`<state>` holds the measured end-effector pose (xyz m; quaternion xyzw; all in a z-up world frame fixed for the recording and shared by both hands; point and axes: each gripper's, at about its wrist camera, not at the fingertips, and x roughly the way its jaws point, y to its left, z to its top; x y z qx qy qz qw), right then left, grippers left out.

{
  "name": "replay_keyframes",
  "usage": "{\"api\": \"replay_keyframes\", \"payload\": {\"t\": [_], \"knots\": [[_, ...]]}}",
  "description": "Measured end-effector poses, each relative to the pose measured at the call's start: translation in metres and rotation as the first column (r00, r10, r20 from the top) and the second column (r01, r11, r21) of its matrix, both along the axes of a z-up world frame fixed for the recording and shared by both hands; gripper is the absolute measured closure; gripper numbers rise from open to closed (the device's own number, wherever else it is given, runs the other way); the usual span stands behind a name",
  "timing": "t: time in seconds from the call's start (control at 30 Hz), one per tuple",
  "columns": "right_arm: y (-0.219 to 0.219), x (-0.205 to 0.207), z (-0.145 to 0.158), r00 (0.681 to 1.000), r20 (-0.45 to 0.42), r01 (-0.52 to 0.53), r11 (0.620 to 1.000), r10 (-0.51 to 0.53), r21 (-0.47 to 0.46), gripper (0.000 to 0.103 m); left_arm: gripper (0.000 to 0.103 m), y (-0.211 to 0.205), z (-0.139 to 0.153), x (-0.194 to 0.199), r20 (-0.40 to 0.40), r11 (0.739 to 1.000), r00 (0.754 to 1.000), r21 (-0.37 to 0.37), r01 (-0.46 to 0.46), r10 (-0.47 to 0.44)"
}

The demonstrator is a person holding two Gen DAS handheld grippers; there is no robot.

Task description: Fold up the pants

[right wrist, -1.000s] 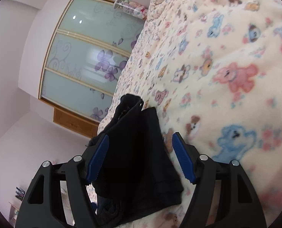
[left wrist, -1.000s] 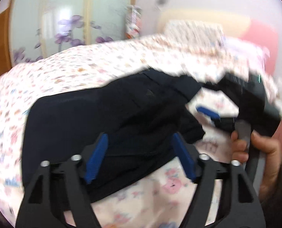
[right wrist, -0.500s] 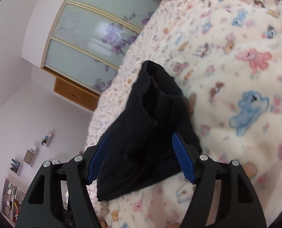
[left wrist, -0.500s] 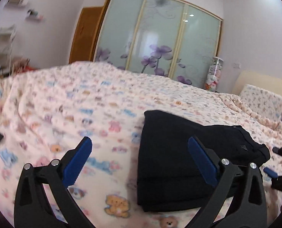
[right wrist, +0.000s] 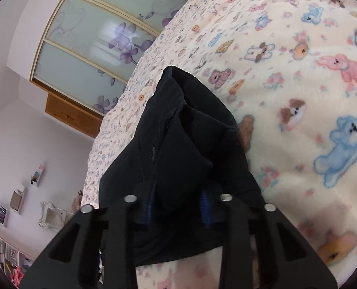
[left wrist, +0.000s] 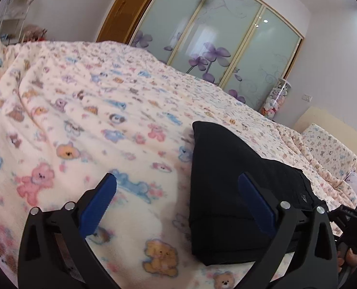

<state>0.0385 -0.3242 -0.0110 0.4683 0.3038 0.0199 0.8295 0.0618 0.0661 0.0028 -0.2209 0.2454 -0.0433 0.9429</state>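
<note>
Pants point(left wrist: 236, 187) lie folded into a dark block on the bed point(left wrist: 106, 125) in the left wrist view, to the right of the middle. The left gripper point(left wrist: 185, 207) stands wide open and holds nothing; its jaws have just been opening, and only its right finger point(left wrist: 255, 207) is over the near part of the cloth, while the left one is over the bare blanket. At the far right edge a part of the other tool and some fingertips of a hand point(left wrist: 347, 262) show, but they are cut off by the frame.

In the right wrist view the pants point(right wrist: 178, 144) stand up in a loose ridge in front of the camera. The right gripper point(right wrist: 177, 208) has just been closing and now pinches a bunch of the cloth between its blue pads point(right wrist: 206, 207).

I judge the risk like this: the right tool holds only a bunch, maybe only the upper layers. If it pulls or lifts now, with the left tool free, the block can open or slide on the soft blanket, and the fold gets lost.

How many layers are in the grip I cannot tell, because the cloth hides the pads almost fully. The underside of the block is hidden too, and the blanket nearby is blurred.
</note>
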Motion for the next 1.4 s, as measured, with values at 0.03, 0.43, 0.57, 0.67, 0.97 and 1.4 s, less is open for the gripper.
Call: {"api": "replay_keyframes", "payload": {"t": [0.03,0.43,0.57,0.67,0.97,1.4], "knots": [[0.001,-0.003,0.003,1.0,0.009,-0.003,1.0,0.003,0.007,0.078,0.002,0.001,-0.001,0.001,-0.007,1.0,1.0,-0.005,-0.001,0.001],[0.013,-0.033,-0.005,0.999,-0.044,0.024,1.0,-0.024,-0.013,0.083,0.002,0.001,-0.002,0.0,-0.014,1.0,1.0,-0.021,-0.001,0.001],[0.006,-0.034,-0.007,0.999,-0.041,-0.023,1.0,0.023,0.019,0.078,0.002,0.006,0.004,0.001,-0.004,0.998,1.0,-0.065,0.018,-0.018],[0.001,-0.044,0.012,0.999,-0.046,-0.029,0.998,0.027,-0.054,0.065,0.002,0.007,0.023,-0.006,0.044,0.997,0.999,-0.073,0.012,-0.009],[0.009,-0.021,0.069,0.985,0.142,-0.08,0.986,0.101,-0.147,0.051,0.002,-0.071,0.066,0.023,0.013,0.959,0.959,0.04,0.281,-0.282],[0.015,-0.001,0.005,0.985,0.033,-0.159,0.973,0.167,-0.168,0.066,0.002,-0.105,-0.014,0.072,-0.324,0.93,0.923,0.229,0.288,-0.206]]}}
